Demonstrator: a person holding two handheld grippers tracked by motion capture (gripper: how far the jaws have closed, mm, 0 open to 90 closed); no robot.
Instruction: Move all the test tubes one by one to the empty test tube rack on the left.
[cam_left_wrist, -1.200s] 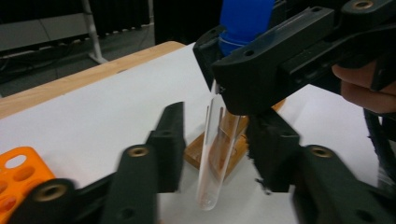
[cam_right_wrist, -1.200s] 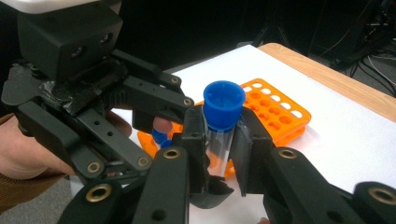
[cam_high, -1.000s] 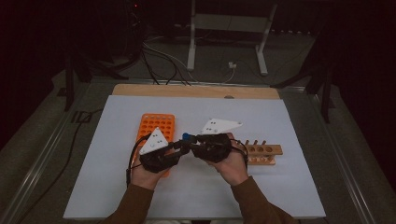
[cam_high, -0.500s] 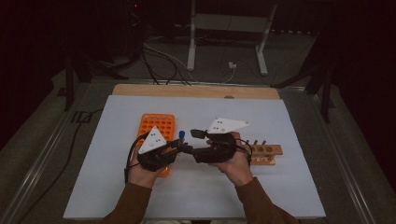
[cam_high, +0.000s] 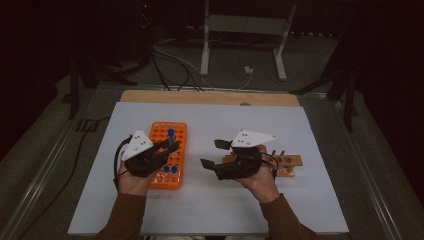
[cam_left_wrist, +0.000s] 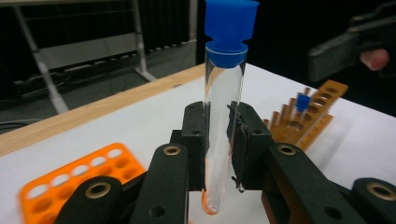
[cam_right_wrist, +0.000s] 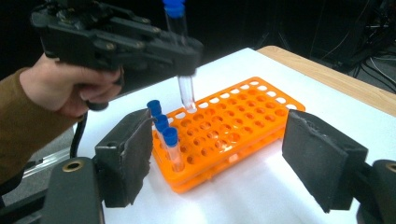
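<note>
Since the earlier frames, the 2 grippers have drawn apart: they met near the middle of the table, and now the left gripper (cam_high: 167, 148) has shifted left to sit over the orange rack (cam_high: 176, 179), carrying a test tube (cam_left_wrist: 223, 126) with it. Its jaws are pressed together on the clear glass of that tube, which stands upright between them with its blue cap (cam_left_wrist: 229, 28) well above the pads and its rounded bottom just below them. Seen from the right gripper view, the tube (cam_right_wrist: 186, 91) hangs with its tip just above the holes along the rack's (cam_right_wrist: 243, 126) left part, not yet seated.

The right gripper (cam_high: 215, 153) sits to the right, near the wooden rack (cam_high: 290, 161), and its jaws have just been opening; they now stand spread with nothing between them. In its own view the 2 black pads (cam_right_wrist: 322, 158) frame the orange rack, where 3 blue-capped tubes (cam_right_wrist: 168, 140) stand in a row at the near left corner.

In the left gripper view, the wooden rack (cam_left_wrist: 322, 105) lies to the far right, holding 1 small blue-capped tube (cam_left_wrist: 302, 109)
</note>
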